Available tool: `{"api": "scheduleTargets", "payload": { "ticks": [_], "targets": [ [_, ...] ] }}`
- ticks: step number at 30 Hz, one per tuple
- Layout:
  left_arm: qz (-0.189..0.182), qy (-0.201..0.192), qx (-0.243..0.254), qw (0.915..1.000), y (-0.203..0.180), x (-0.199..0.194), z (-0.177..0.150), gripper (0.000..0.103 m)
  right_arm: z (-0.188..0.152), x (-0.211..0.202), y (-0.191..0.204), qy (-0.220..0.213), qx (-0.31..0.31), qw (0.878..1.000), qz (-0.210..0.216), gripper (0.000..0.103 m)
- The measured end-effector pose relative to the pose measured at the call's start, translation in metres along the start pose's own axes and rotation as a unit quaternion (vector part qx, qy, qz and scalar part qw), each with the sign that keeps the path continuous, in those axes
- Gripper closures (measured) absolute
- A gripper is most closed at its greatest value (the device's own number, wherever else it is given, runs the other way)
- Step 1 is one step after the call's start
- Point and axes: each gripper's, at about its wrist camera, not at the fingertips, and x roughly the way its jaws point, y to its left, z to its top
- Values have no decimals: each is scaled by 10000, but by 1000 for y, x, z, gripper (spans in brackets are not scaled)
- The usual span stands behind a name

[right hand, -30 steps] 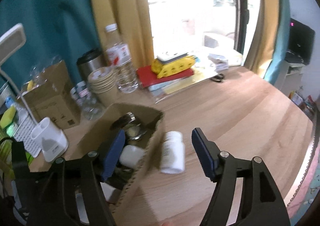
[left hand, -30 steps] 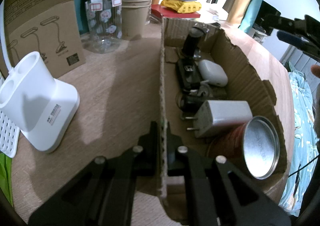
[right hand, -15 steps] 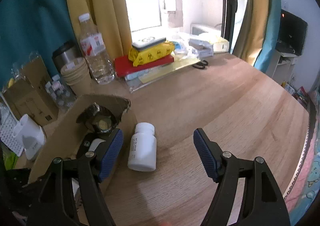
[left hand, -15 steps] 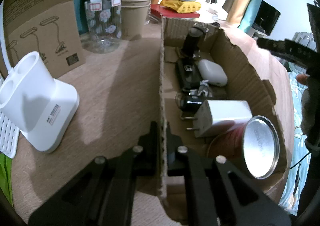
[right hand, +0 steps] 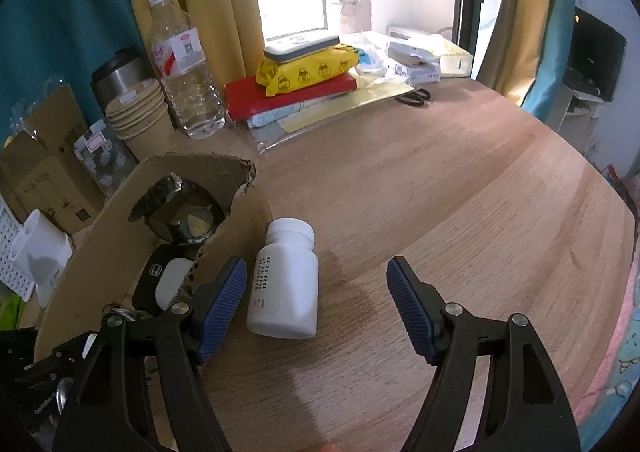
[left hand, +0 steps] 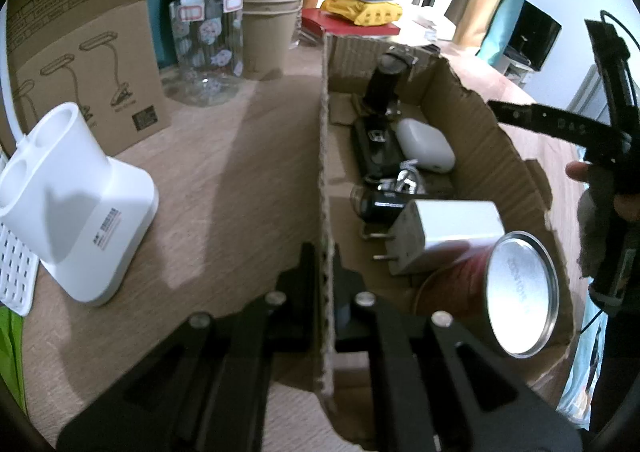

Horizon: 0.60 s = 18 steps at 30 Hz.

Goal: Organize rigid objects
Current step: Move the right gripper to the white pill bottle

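Note:
A white pill bottle (right hand: pixel 285 281) lies on its side on the wooden table, just outside the torn cardboard box (right hand: pixel 120 220). My right gripper (right hand: pixel 316 288) is open above it, the bottle sitting nearer the left blue pad (right hand: pixel 222 302); neither pad touches it. My left gripper (left hand: pixel 326 272) is shut on the box's near wall (left hand: pixel 325 172). Inside the box lie a white charger (left hand: pixel 444 240), a red can with a silver end (left hand: pixel 516 300), a white case (left hand: pixel 424 146), black gadgets and a watch (right hand: pixel 182 214).
To the left stand a white holder (left hand: pixel 76 208), a brown carton (left hand: pixel 76 52), a clear jar (left hand: pixel 208 52), paper cups (right hand: pixel 140 112), a steel flask and a water bottle (right hand: pixel 182 68). Books, a yellow pack (right hand: pixel 308 68) and scissors (right hand: pixel 414 96) lie at the back. A hand (left hand: pixel 608 192) holds the right gripper.
My right gripper came down and forward over the white bottle, which now looks larger and lies between the pads. The left gripper kept its hold on the box wall.

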Motion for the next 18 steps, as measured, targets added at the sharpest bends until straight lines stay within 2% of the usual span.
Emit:
{"api": "scheduleTargets", "payload": {
  "ticks": [13,18],
  "targets": [
    [-5,2,-2,10000,0,0,0,98,-3,18,5,224,-63,9996,144,29],
    [-8,4,-2,10000,1,1,0,98,-2,21,6,308,-19,9990,333,37]
  ]
}}
